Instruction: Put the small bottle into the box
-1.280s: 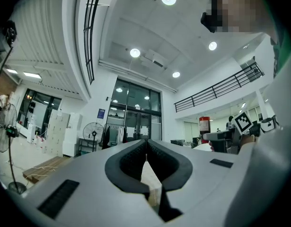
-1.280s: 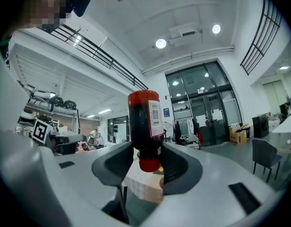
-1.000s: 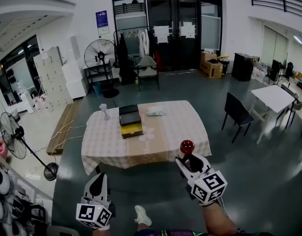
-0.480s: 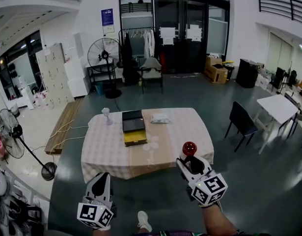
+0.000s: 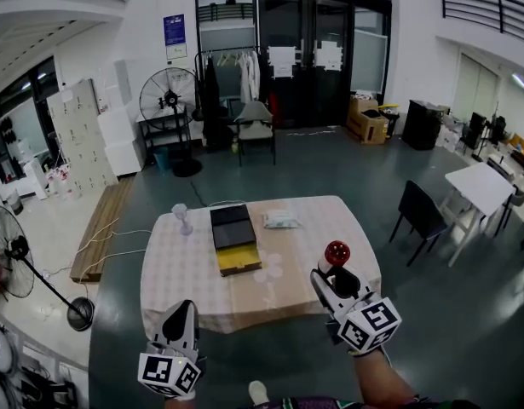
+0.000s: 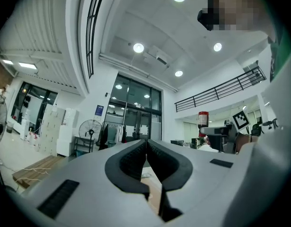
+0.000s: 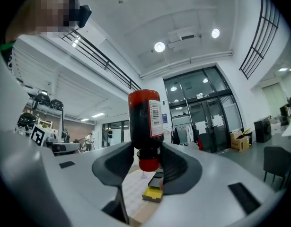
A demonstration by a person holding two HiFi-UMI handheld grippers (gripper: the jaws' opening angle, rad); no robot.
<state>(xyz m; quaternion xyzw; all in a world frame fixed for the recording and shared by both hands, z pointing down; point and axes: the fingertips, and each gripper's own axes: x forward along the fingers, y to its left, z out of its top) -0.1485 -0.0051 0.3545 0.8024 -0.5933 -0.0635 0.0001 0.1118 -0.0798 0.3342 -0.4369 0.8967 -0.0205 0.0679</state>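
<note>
The small bottle [image 5: 336, 252], dark with red ends and a barcode label, is held cap-down in my right gripper [image 5: 333, 269], which is shut on its neck. In the right gripper view the bottle [image 7: 145, 121] rises above the jaws of that gripper [image 7: 148, 163]. The box [image 5: 234, 240], black with a yellow front part, lies on the cloth-covered table [image 5: 321, 228] ahead; it also shows below the bottle as the box [image 7: 154, 189]. My left gripper [image 5: 182, 312] is low at the left, shut and holding nothing, as the left gripper view [image 6: 146, 146] confirms.
A white packet [image 5: 281, 221] and a small pale cup-like object [image 5: 181, 219] lie on the table near the box. A black chair [image 5: 417, 214] and a white table [image 5: 480, 180] stand to the right. Standing fans [image 5: 168, 109] are at the left and back.
The table and box have drawn closer and lower in the head view. Both grippers keep their pose, the right one still holding the bottle.
</note>
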